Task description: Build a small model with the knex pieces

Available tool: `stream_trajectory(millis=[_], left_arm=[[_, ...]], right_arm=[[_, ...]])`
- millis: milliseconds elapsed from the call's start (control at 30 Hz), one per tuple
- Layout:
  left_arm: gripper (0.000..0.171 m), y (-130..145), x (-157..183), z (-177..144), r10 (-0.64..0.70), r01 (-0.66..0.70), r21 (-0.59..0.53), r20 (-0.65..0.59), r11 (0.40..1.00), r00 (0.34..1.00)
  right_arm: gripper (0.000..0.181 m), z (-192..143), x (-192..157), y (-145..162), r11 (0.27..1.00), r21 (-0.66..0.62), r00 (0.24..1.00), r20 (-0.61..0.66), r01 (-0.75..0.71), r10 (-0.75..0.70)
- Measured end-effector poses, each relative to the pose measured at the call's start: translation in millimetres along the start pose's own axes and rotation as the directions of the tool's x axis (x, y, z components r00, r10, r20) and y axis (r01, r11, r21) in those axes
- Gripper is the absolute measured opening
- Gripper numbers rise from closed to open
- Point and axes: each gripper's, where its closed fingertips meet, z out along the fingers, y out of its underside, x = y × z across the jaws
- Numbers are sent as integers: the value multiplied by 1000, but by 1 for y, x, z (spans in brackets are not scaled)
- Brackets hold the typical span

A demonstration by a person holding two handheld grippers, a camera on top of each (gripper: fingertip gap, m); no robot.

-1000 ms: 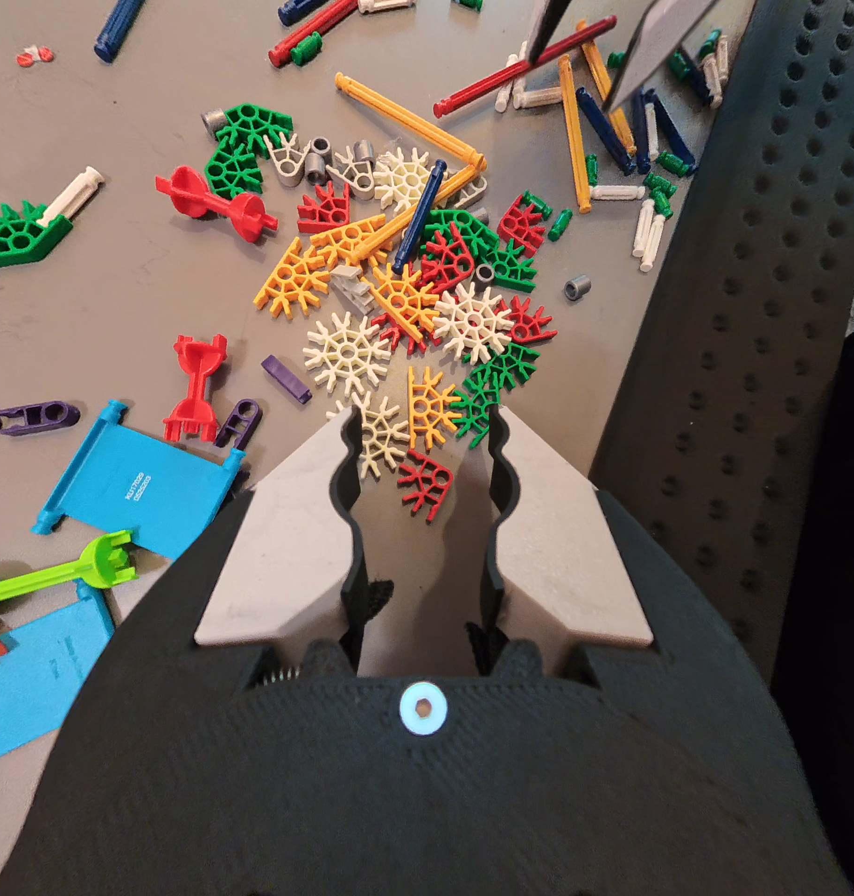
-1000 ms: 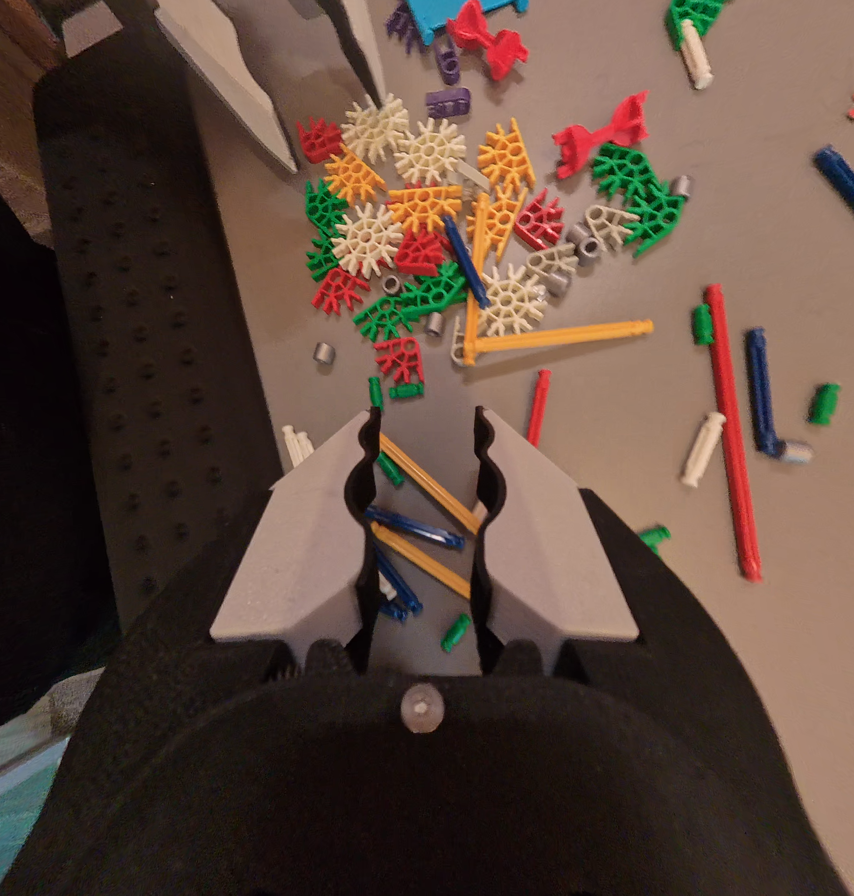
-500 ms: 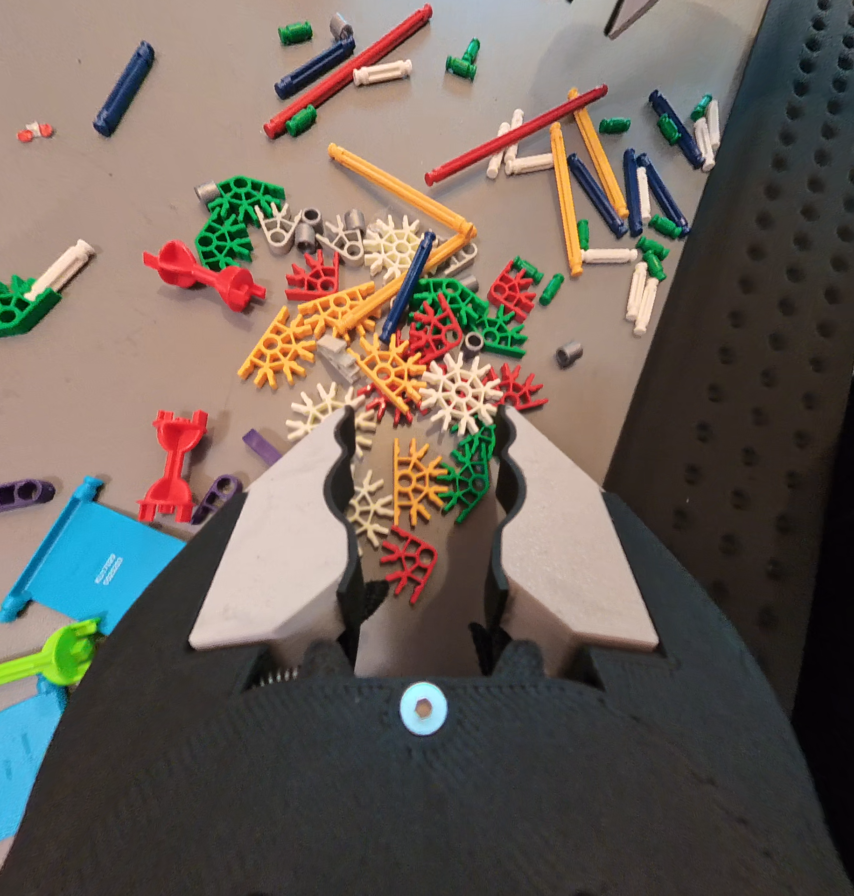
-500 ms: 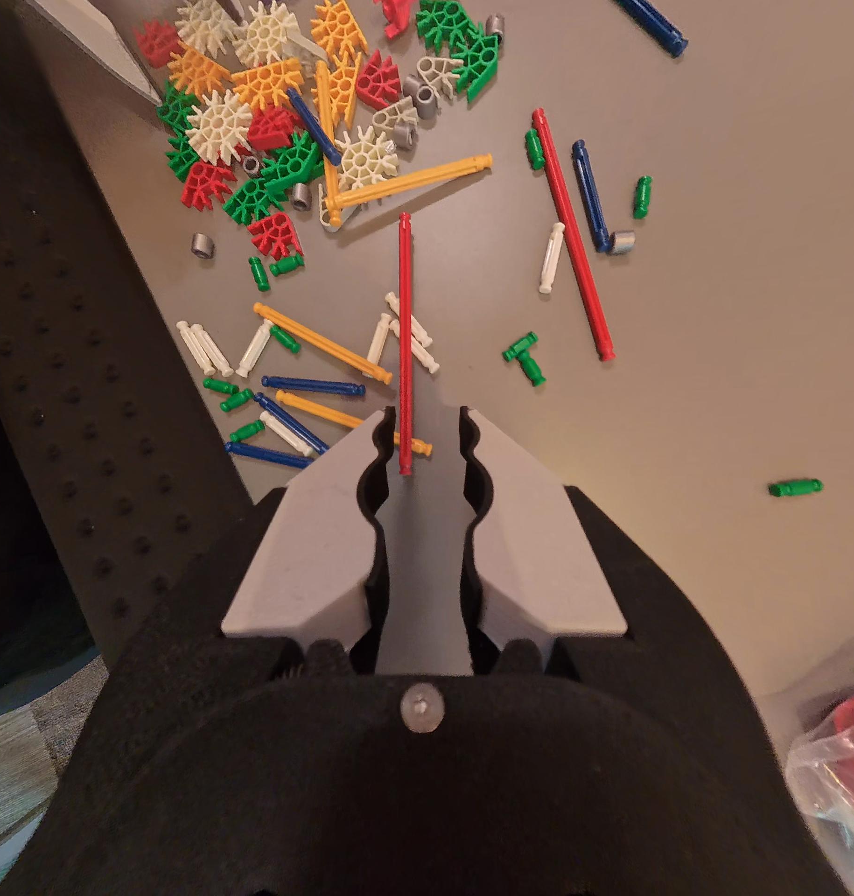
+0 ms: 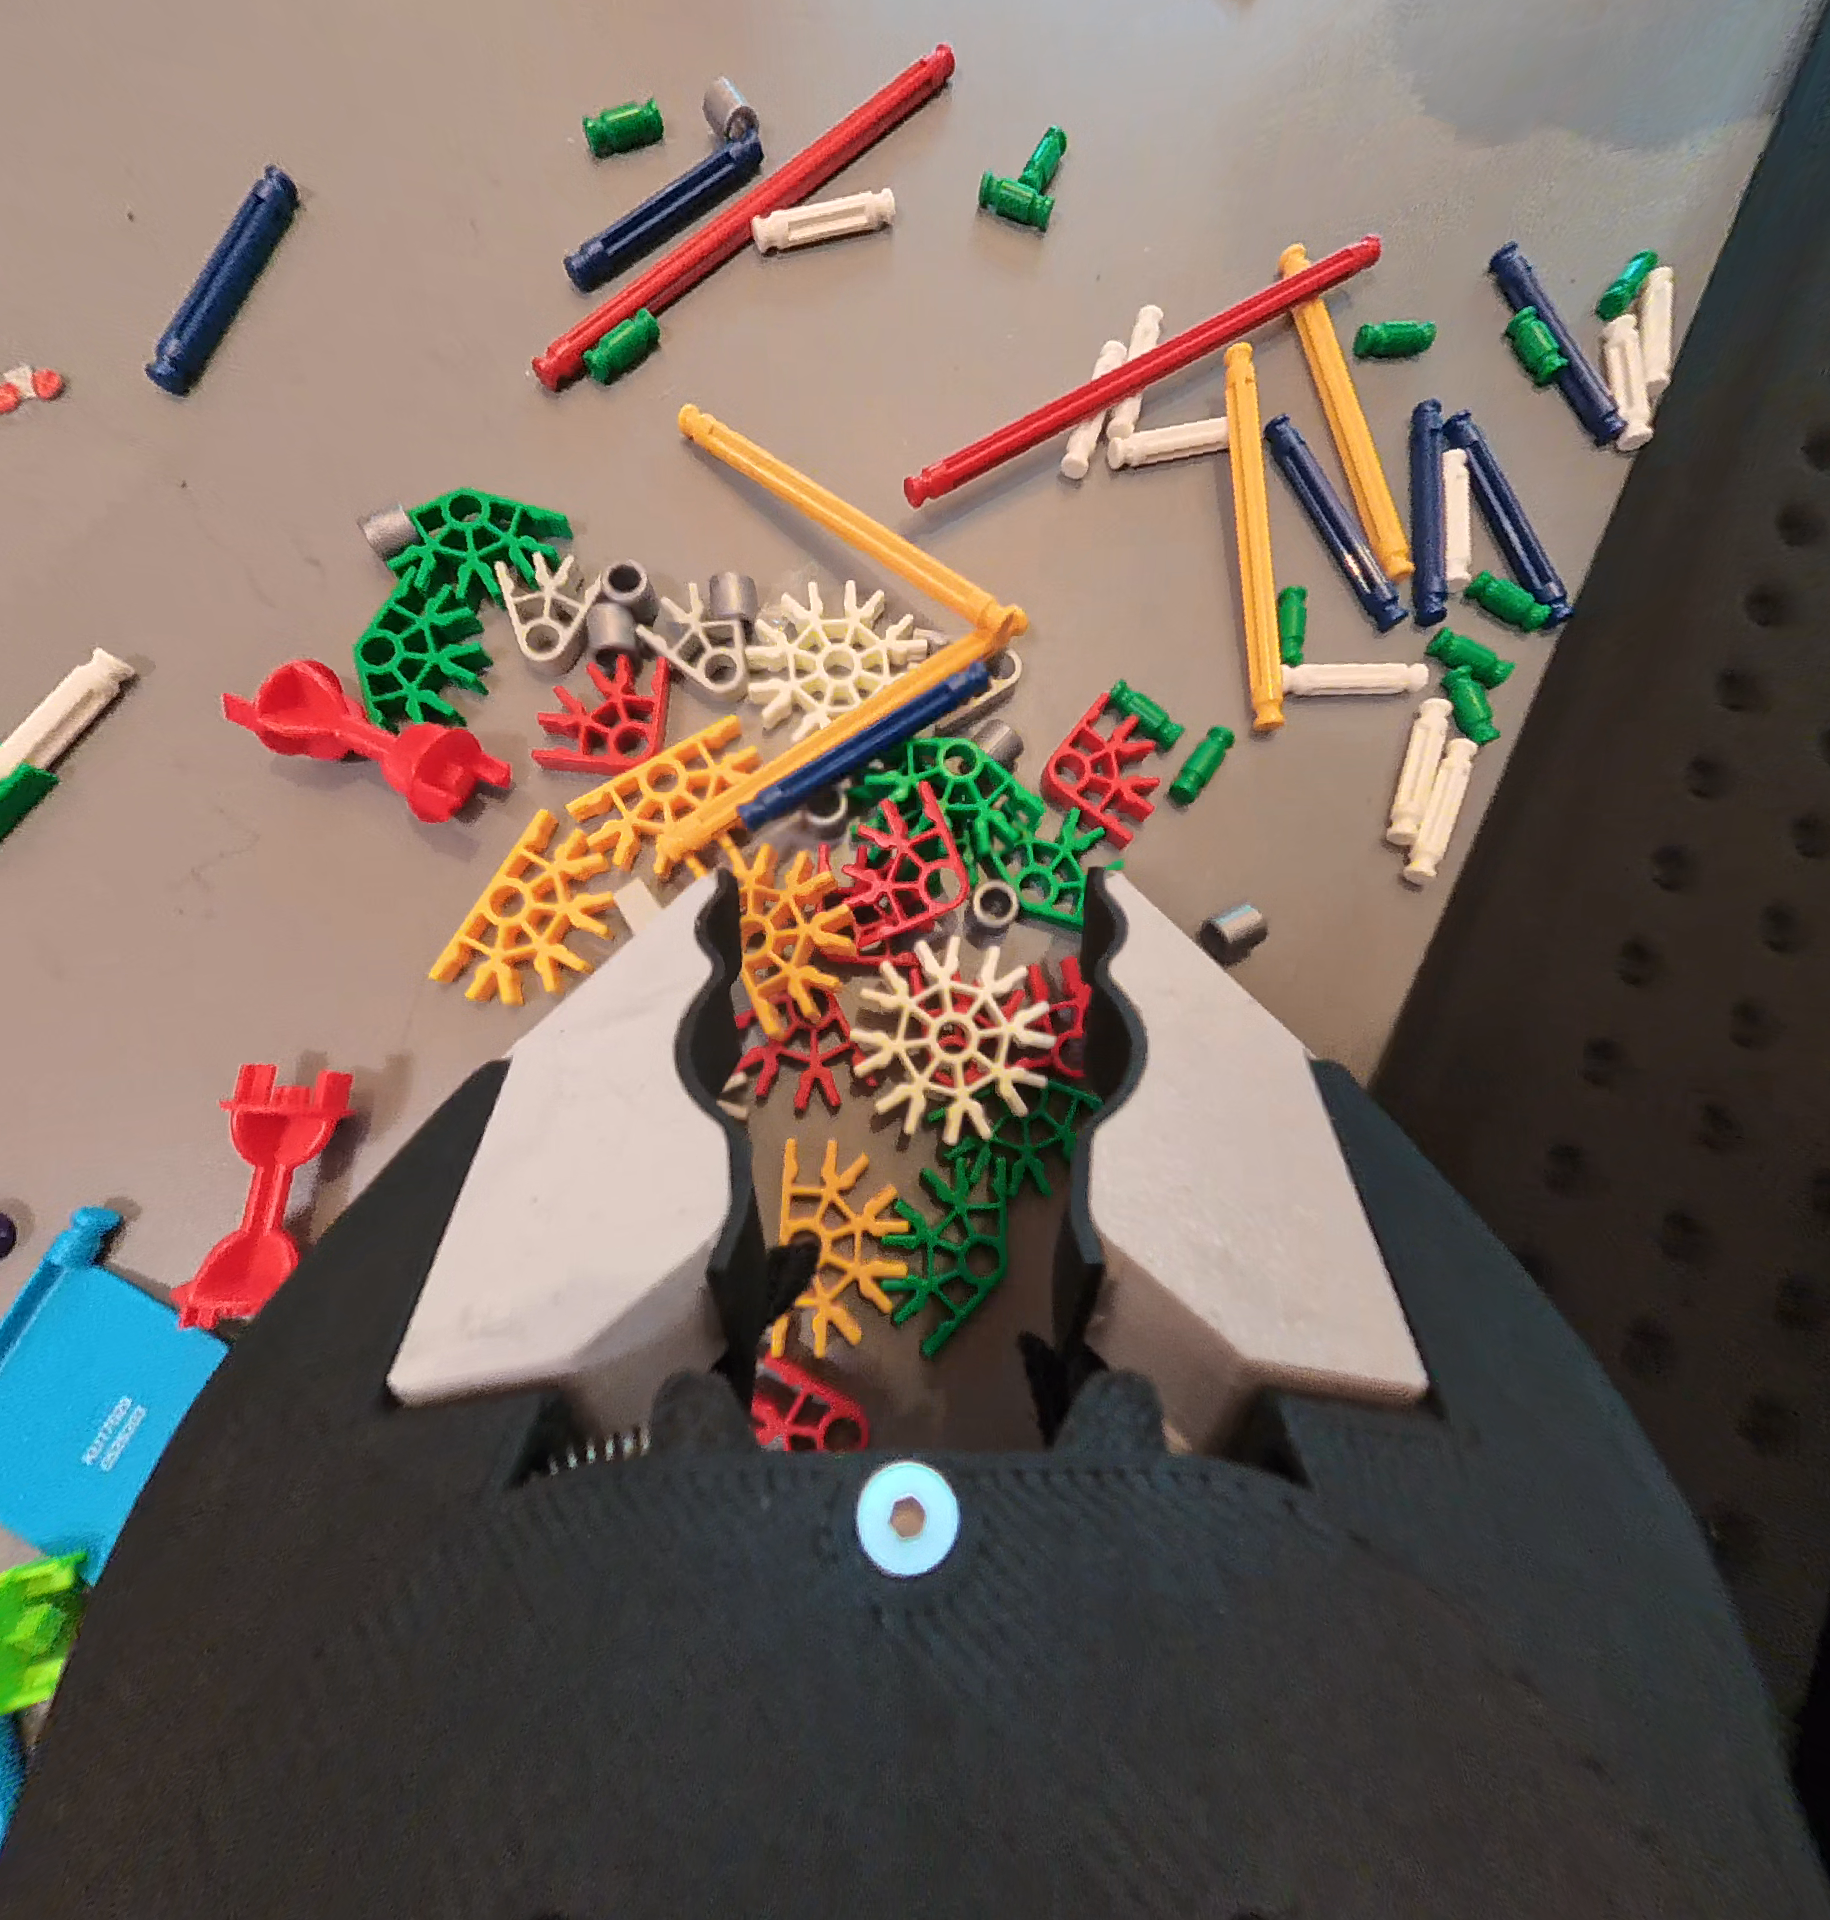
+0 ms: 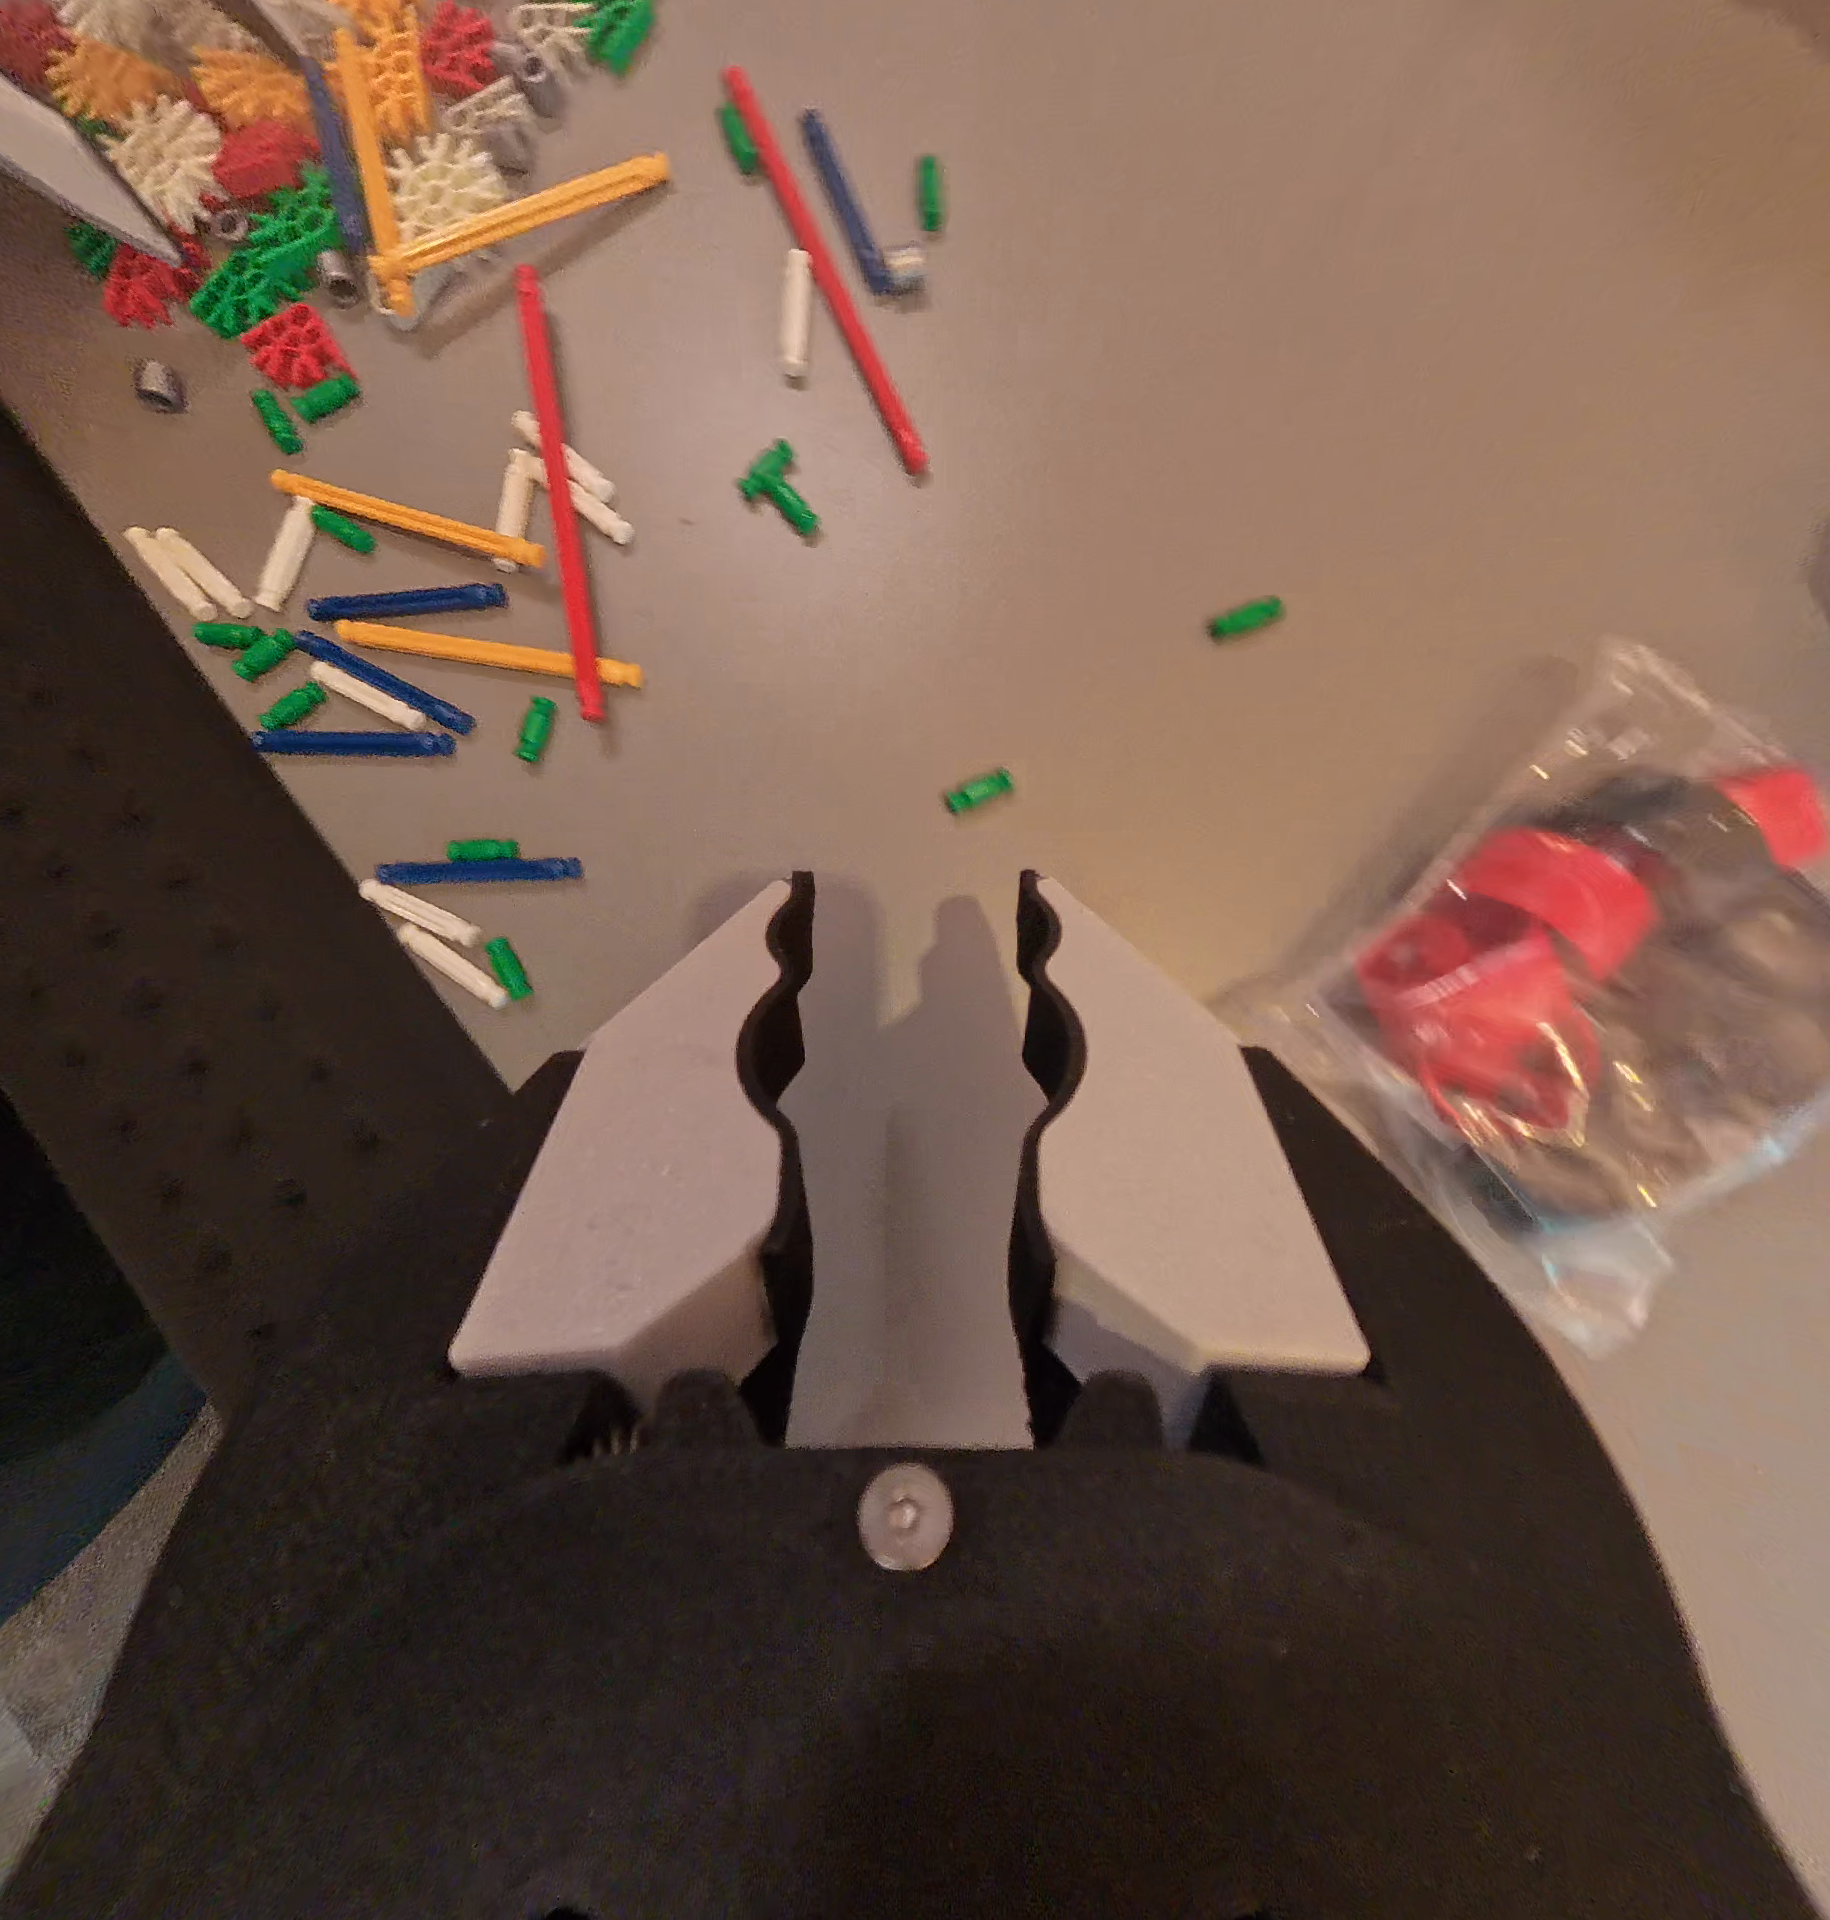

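While its jaws stand apart, the left gripper [image 5: 906, 883] hangs over a heap of flat connectors on the grey table [image 5: 111, 623], a white snowflake connector [image 5: 947, 1034] lying between its fingers. Rods lie scattered far right. Over bare table, the right gripper [image 6: 916, 883] also gapes, empty; a clear bag of red parts [image 6: 1576, 997] lies near right.

- Table [image 5: 267, 935]: grey.
- Snowflake connector [image 5: 947, 1034]: cream.
- Long rods [image 5: 1139, 369]: red.
- Panel [image 5: 69, 1382]: light blue.
- Fingers [image 6: 630, 1164]: grey, black inner edges.
- Bag [image 6: 1576, 997]: clear; red, black contents.
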Motion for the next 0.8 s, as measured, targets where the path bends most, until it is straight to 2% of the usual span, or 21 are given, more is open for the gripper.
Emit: stream_trajectory(millis=[167,400,500,600,667,800], left_arm=[[53,-5,1,7,19,-19,-8,45,1000,999],[22,-13,19,18,63,-62,-12,32,998,998],[23,-17,27,22,73,-73,-10,9,997,997],[33,-24,31,16,67,-67,34,-11,997,998],[44,-23,24,9,46,-46,38,11,998,999],[52,-8,-1,-9,-18,15,29,85,999,996]], right_arm=[[37,-26,22,25,999,14,997,-51,-52,53],[37,-16,11,33,998,22,999,-20,-50,51],[36,-8,1,27,998,42,999,13,-41,41],[37,1,-9,18,998,56,999,46,-26,23],[37,7,-18,8,998,70,997,73,-8,3],[38,21,-33,-13,995,102,991,130,18,-31]])
